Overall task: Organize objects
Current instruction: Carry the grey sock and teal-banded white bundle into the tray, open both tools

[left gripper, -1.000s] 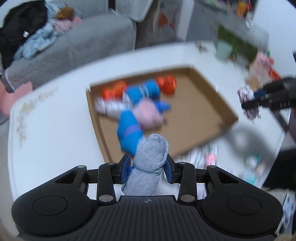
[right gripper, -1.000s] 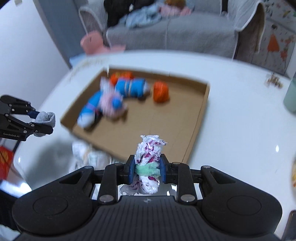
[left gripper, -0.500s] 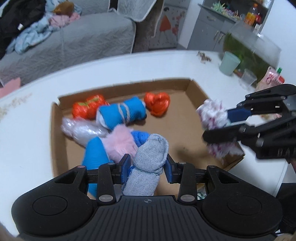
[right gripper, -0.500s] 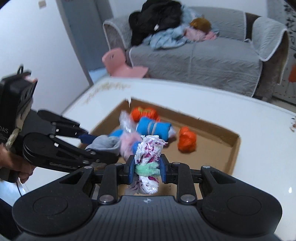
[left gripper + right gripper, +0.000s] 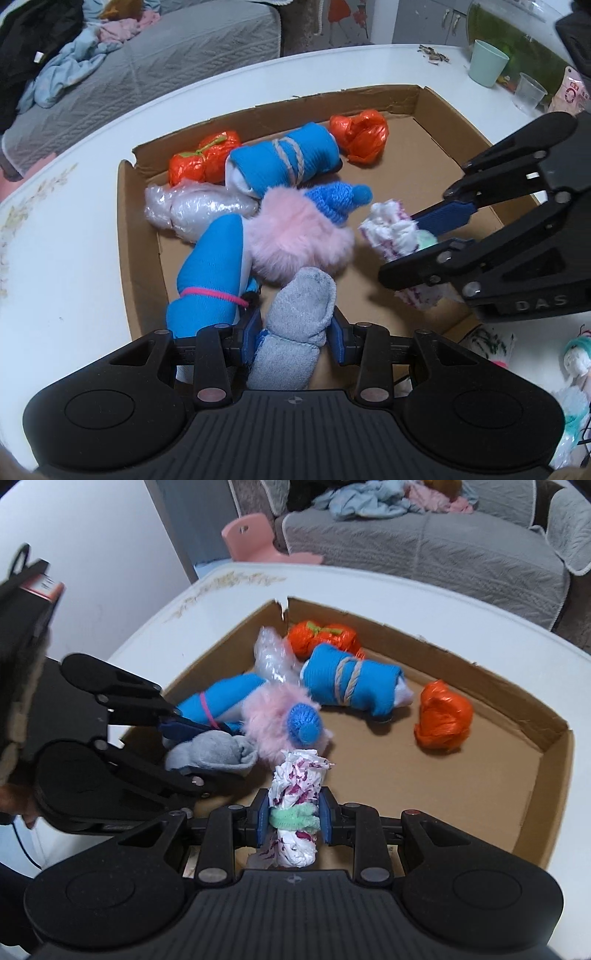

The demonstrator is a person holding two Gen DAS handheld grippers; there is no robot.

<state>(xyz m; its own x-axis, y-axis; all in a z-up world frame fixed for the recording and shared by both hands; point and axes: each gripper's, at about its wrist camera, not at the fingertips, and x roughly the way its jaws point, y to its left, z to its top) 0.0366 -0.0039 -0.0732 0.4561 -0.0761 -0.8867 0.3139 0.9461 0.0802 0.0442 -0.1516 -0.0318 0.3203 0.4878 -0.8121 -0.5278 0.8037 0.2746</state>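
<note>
**Both grippers loaded, hovering over cardboard tray**

Left gripper point(image 5: 295, 325): clenched on a rolled grey sock point(image 5: 295, 332), blue pads pressing both sides, roll standing up between the fingers and tilted toward the far side. Seen from the right wrist, same sock point(image 5: 212, 755) lying sideways in those jaws, above the near-left part of the cardboard tray point(image 5: 550, 775).

Right gripper point(image 5: 294, 818): grasping a white roll with purple print point(image 5: 297, 797), bound by a pale green fuzzy band point(image 5: 293, 816) right at the pads. From the left wrist, same roll point(image 5: 391, 230) poking out toward the left, over the bare tray floor to the right of the pile.

Tray point(image 5: 125, 236) resting on a white table point(image 5: 66, 258). Inside, bunched toward the left and far side: pink fluffy bundle point(image 5: 299, 240) with a blue knitted cap point(image 5: 338, 201) touching its far edge; blue roll with pink band point(image 5: 212, 273) just left of it at the near side; clear plastic bundle point(image 5: 195, 210) beyond that; blue roll tied with twine point(image 5: 284, 162) farther back; orange bundle with green tie point(image 5: 205, 160) in the far-left corner; orange bag point(image 5: 360, 134) alone, far right of the twine roll.

Grey sock close beside the pink bundle; contact impossible to tell.

Off the tray, far right on the table: green cup point(image 5: 489, 62), clear cup point(image 5: 528, 94). Beyond the table: grey sofa point(image 5: 424, 550) with heaped clothes, pink chair point(image 5: 255, 539).
</note>
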